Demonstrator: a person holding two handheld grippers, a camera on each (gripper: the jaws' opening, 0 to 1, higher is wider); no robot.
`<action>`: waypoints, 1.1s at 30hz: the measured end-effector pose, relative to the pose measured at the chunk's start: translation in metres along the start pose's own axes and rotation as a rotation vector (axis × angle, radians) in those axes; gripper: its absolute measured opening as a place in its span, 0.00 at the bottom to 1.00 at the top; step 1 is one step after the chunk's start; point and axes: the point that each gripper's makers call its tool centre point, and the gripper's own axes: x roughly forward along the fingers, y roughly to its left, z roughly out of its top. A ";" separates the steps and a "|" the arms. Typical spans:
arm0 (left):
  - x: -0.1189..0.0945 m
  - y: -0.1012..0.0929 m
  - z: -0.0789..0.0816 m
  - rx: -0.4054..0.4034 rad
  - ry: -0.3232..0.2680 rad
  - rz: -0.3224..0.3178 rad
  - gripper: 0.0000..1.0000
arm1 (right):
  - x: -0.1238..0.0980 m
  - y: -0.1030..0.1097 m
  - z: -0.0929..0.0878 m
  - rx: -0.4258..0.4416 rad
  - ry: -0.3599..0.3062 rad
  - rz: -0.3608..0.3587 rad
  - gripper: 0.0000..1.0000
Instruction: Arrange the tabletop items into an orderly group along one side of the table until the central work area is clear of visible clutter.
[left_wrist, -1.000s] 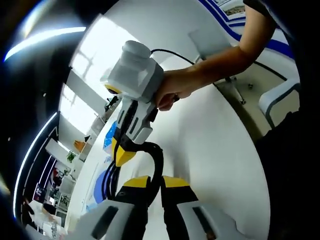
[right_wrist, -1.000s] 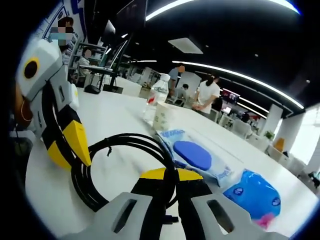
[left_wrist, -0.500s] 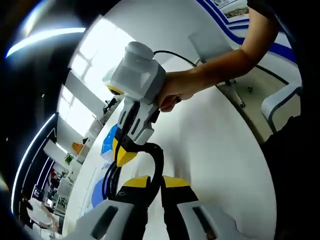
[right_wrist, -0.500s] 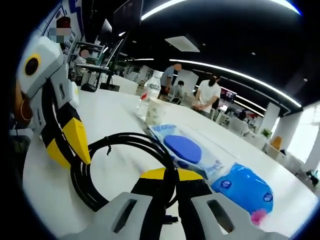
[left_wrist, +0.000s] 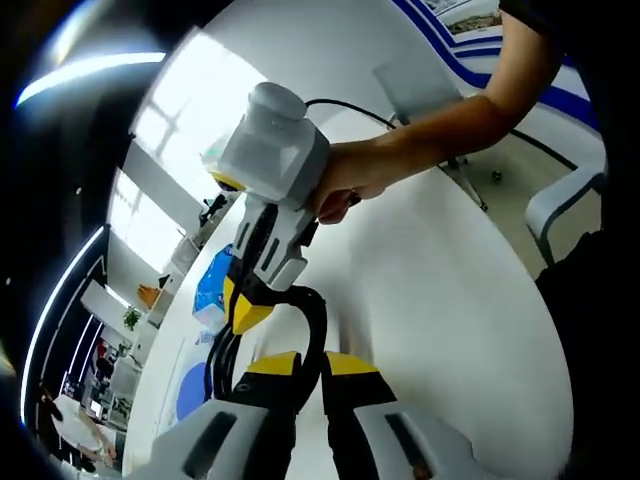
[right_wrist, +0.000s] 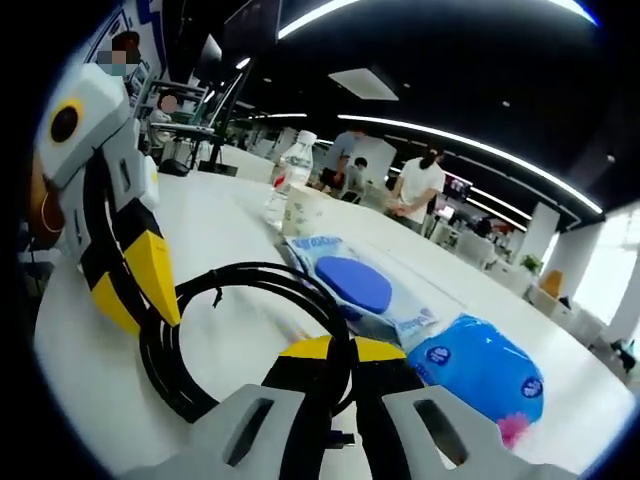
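A coiled black cable lies in a loop just above the white table. My right gripper is shut on its near side. My left gripper comes in from the left, its yellow jaws closed on the coil's left side. In the left gripper view my left gripper is shut on the cable. There a hand holds the right gripper above it, also on the coil. Beyond the coil lie a wipes pack with a blue lid and a blue pouch.
A paper cup and a water bottle stand farther back on the table. People stand by desks in the background. In the left gripper view the blue pouch and the table edge show, with a chair past the edge.
Both views have shifted a little. In the right gripper view the wipes pack, pouch, cup and bottle sit closer and further left. Both grippers remain shut on the cable.
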 end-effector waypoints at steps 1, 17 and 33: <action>0.002 0.001 0.000 0.005 0.004 -0.002 0.07 | 0.002 -0.002 -0.002 0.001 0.006 0.001 0.03; 0.013 0.008 -0.002 -0.009 0.013 -0.021 0.07 | 0.009 -0.013 -0.015 0.029 0.039 0.012 0.04; 0.019 0.007 -0.011 -0.044 0.023 -0.035 0.07 | 0.015 -0.014 -0.023 0.058 0.058 0.002 0.05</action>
